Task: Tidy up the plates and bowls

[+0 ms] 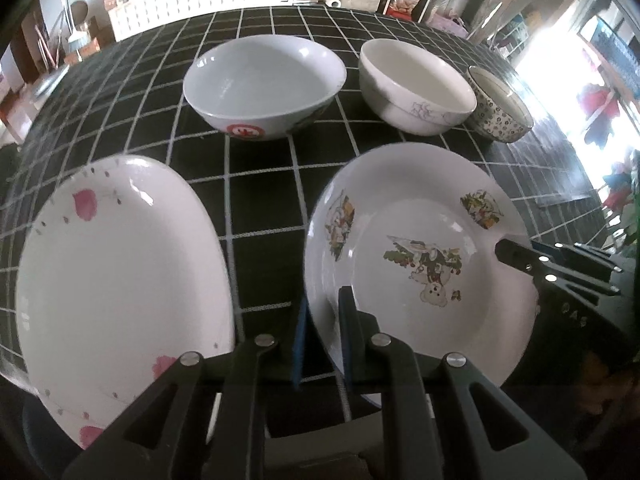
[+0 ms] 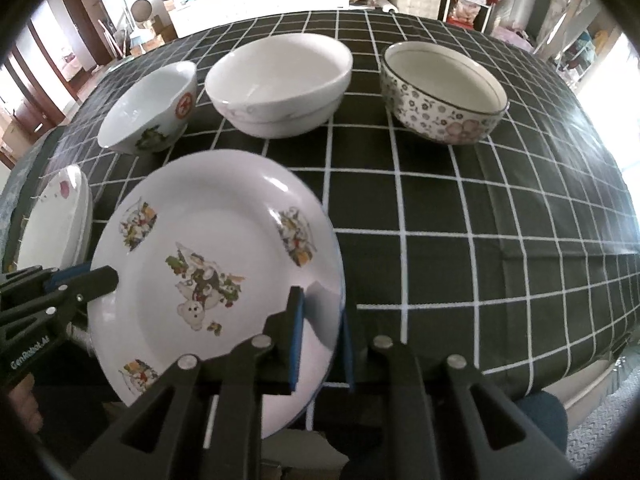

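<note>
**White cartoon plate pinched from both sides**

White glazed ware sits on your black checked tablecloth point(image 2: 460, 208). You have the cartoon plate point(image 2: 212, 264) gripped at two edges at once. Your left gripper point(image 1: 323, 332) is clenched on its left rim, one blue pad under the rim and the other on the plate's face. Your right gripper point(image 2: 322, 340) bites the opposite rim in the same way. In each wrist view the other gripper's black fingers reach in over the far edge of the plate. The plate looks tilted and raised off the cloth, though the fisheye makes that hard to judge.

Just to the left of it lies the pink-flowered plate point(image 1: 120, 272), flat on the cloth and apart from the one you hold.

Behind the plates stand three bowls in a row, none touching a gripper. The bowl with the red emblem point(image 1: 264, 84) is on the left. The plain white bowl point(image 1: 416, 86) is in the middle. The floral-patterned bowl point(image 2: 442, 92) is on the right.
</note>
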Tool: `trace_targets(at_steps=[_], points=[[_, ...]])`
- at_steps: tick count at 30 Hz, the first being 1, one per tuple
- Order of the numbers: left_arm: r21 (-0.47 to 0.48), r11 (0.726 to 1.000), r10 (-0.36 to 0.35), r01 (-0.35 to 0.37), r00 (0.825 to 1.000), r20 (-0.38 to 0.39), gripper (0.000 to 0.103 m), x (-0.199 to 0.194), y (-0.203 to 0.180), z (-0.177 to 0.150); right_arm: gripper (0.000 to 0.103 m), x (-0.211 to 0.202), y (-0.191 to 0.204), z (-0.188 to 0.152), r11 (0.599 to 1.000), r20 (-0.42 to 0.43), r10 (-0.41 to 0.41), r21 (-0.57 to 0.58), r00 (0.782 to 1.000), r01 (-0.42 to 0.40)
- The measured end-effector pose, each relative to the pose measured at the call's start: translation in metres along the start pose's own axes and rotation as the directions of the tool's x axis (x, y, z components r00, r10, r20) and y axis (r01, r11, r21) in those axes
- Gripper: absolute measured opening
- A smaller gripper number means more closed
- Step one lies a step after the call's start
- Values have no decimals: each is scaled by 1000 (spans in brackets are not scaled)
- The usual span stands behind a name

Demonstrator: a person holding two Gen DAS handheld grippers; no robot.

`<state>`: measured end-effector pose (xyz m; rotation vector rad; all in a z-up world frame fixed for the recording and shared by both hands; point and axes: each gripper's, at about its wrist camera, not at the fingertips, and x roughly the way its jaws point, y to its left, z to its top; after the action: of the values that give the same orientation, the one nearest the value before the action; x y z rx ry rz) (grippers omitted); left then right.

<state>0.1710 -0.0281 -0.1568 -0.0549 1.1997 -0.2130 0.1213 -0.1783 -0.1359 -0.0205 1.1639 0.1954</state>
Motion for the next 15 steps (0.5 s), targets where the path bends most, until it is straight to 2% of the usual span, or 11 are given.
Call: trace_targets(at_steps=[3, 8, 15], points=[[-19, 1000, -7, 7, 1000, 8, 12, -5, 4, 1, 21, -6, 4, -1, 1000, 15, 1, 0, 1000, -1], [-36, 999, -13, 15, 998, 68, 12, -37, 15, 2, 21, -23, 16, 6, 1000, 40, 17, -4, 999, -17], [-75, 997, 31, -22, 992, 125, 12, -73, 42, 0, 21, -48, 55, 20, 996, 105, 41, -82, 994, -32]])
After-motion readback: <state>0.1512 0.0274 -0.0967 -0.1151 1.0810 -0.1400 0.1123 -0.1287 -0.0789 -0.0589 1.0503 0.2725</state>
